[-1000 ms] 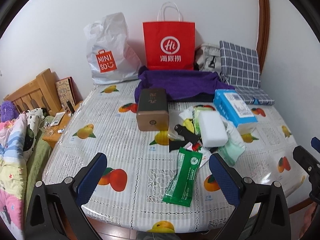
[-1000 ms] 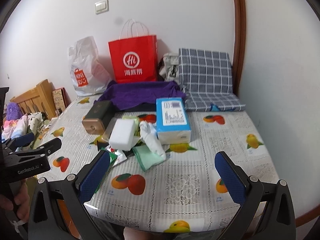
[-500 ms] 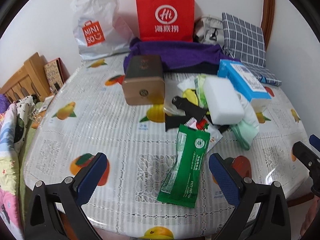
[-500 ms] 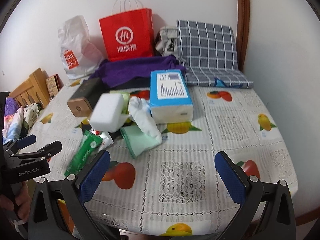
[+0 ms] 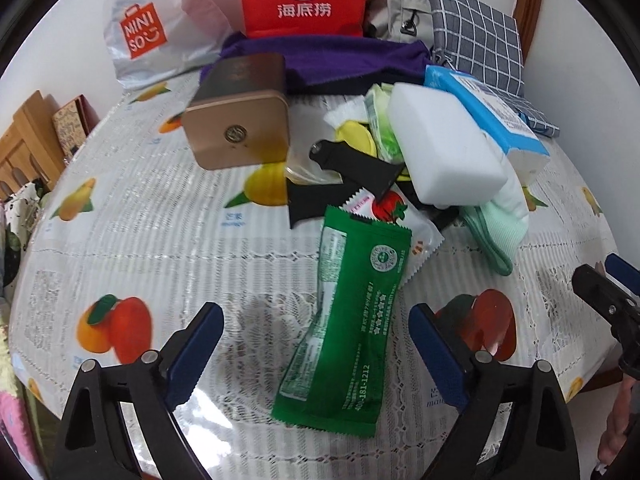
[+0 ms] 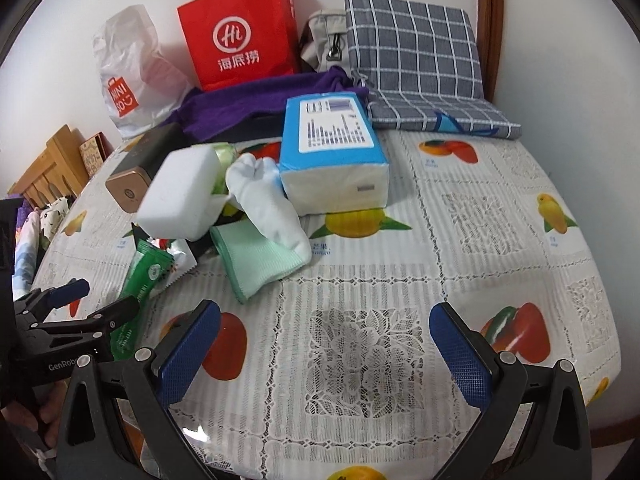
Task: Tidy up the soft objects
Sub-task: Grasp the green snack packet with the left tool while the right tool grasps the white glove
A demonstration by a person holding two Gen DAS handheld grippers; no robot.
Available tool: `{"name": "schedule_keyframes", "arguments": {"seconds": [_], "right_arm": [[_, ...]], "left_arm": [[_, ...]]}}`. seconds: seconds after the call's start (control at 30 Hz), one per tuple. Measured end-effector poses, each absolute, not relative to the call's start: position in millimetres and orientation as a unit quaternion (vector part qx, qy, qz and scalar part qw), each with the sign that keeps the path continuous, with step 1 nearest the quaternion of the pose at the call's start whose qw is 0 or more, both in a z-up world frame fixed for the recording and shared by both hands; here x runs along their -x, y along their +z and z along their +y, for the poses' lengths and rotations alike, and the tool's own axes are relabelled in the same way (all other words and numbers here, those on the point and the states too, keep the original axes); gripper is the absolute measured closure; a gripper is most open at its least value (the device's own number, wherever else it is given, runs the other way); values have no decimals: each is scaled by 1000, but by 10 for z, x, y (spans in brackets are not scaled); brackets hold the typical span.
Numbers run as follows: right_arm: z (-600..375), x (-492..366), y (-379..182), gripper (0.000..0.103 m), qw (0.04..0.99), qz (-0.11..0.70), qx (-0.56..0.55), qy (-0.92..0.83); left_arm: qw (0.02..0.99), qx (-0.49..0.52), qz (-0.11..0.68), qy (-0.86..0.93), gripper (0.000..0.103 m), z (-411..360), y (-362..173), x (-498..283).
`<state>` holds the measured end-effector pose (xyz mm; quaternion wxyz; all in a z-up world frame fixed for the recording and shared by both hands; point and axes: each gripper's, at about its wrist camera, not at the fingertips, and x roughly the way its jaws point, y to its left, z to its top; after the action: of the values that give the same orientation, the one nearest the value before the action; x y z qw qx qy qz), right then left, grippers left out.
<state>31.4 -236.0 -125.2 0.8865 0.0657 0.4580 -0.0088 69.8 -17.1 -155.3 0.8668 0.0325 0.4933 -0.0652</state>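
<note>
Nothing sorted yet. My left gripper (image 5: 316,344) is closing, pads not yet touching the green packet (image 5: 344,320) between them. My right gripper (image 6: 326,354) gapes wide, empty. Sock pile (image 6: 264,216) and white sponge (image 6: 180,196) wait at eleven o'clock.

Sponge block (image 6: 180,196) atop the pile, tissue pack (image 6: 334,152) right, sachet (image 5: 348,320) in front, tin (image 5: 240,120) left
</note>
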Motion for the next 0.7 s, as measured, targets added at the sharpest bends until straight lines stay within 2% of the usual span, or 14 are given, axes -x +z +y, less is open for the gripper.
{"name": "schedule_keyframes", "arguments": {"seconds": [0.13,0.2,0.33,0.4,0.43,0.47,0.57,0.67,0.7], "right_arm": [[-2354,-366,-1324,0,882,466,-67,-8],[-2344,-396,-1357,0,881,469,-65,-7],[-2328,-454,-1400,0,880,471,-62,-7],[-2311,-495,-1410,1,881,469,-58,-8],[-2299,-516,-1410,2,882,468,-57,-9],[-2288,-543,-1404,3,883,466,-57,-8],[-2259,-642,-1363,9,888,456,-55,0],[-2245,-748,-1318,11,895,442,-57,8],[-2236,-796,-1309,15,897,438,-56,13]], "left_arm": [[860,-38,503,-79,24,-216,-1652,-718],[862,-54,497,-80,27,-255,-1675,-703],[865,-68,487,-97,38,-300,-1670,-684],[867,-71,483,-101,51,-302,-1653,-678],[867,-71,482,-103,64,-296,-1645,-683],[867,-69,483,-102,69,-277,-1633,-690],[865,-61,487,-107,75,-198,-1617,-730],[866,-67,487,-90,75,-85,-1606,-768],[867,-67,486,-85,75,-41,-1598,-789]]}}
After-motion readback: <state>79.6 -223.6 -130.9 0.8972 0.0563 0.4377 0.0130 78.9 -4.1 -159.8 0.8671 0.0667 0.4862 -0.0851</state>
